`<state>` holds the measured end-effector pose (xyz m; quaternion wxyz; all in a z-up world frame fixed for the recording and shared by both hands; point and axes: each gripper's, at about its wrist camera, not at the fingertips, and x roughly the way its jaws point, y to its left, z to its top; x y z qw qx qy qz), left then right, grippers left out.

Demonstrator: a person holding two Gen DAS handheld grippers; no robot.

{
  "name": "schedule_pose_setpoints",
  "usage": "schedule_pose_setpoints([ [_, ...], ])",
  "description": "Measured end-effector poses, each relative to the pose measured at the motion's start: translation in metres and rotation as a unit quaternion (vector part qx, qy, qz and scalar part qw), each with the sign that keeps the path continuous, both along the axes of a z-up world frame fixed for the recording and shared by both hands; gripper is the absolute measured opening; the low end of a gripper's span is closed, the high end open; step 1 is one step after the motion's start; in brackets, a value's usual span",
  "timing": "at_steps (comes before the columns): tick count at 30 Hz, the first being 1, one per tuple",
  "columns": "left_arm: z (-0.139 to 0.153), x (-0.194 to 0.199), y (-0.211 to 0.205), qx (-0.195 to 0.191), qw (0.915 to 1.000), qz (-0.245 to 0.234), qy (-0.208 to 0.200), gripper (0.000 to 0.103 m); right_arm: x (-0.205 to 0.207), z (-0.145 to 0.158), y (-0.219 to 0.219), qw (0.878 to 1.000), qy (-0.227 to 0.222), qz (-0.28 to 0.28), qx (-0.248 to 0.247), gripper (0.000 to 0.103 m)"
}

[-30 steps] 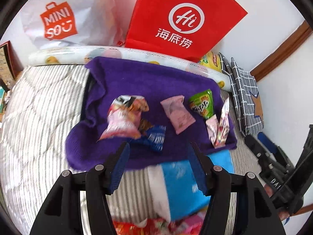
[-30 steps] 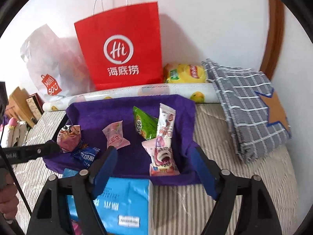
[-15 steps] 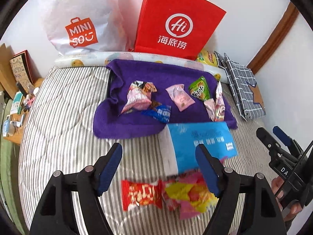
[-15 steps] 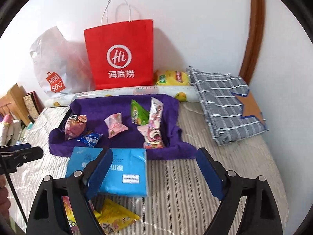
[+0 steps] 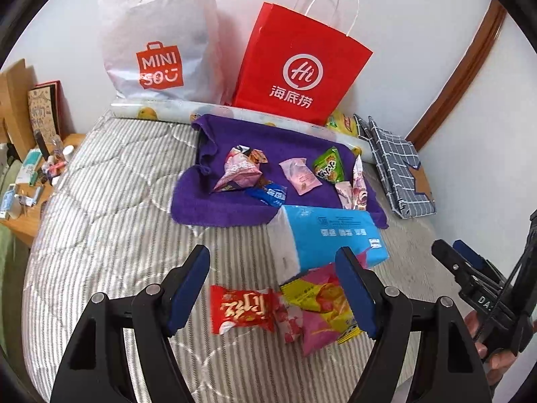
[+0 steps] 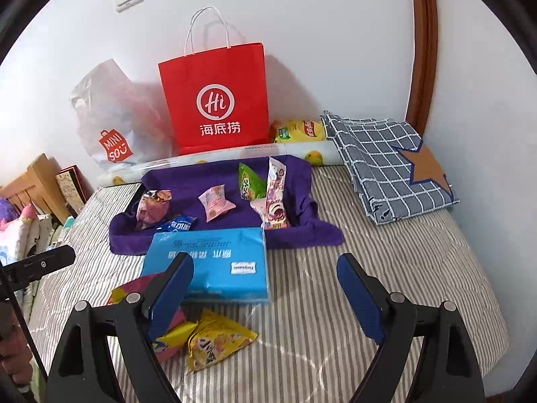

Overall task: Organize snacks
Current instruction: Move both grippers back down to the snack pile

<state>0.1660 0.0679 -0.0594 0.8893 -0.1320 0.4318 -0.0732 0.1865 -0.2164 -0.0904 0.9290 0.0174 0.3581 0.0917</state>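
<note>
Five snack packets lie on the purple towel (image 5: pixel 235 208); the blue packet (image 5: pixel 270 195) there is half hidden under a pink one (image 5: pixel 239 172). Nearer, a red packet (image 5: pixel 241 309) and a yellow-pink pile (image 5: pixel 319 302) sit loose on the striped bedcover (image 5: pixel 110 221), the pile partly covered by the blue tissue pack (image 5: pixel 330 235) and a gripper finger. The left gripper (image 5: pixel 272 294) has just been opening and holds nothing; the right gripper (image 6: pixel 265 299), also widened, is empty. Packet print is unreadable
</note>
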Motion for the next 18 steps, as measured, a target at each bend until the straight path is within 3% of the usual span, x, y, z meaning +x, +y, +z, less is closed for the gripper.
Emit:
schedule_pose_setpoints([
  [2, 0.002, -0.005, 0.002, 0.006, 0.9999, 0.002, -0.01, 0.076, -0.005, 0.0, 0.001, 1.0, 0.0, 0.011, 0.006, 0.087],
  [11, -0.008, -0.012, 0.013, -0.001, 0.9997, 0.008, 0.022, 0.076, -0.021, -0.017, 0.02, 0.998, 0.026, 0.061, 0.008, 0.083],
  [13, -0.011, -0.014, 0.015, 0.0, 0.9997, 0.008, 0.024, 0.076, -0.026, -0.026, 0.021, 0.997, 0.032, 0.062, 0.016, 0.078],
  [18, -0.019, -0.016, 0.015, -0.009, 0.9994, -0.002, 0.035, 0.076, -0.027, -0.052, 0.029, 0.995, 0.068, 0.072, 0.026, 0.05],
])
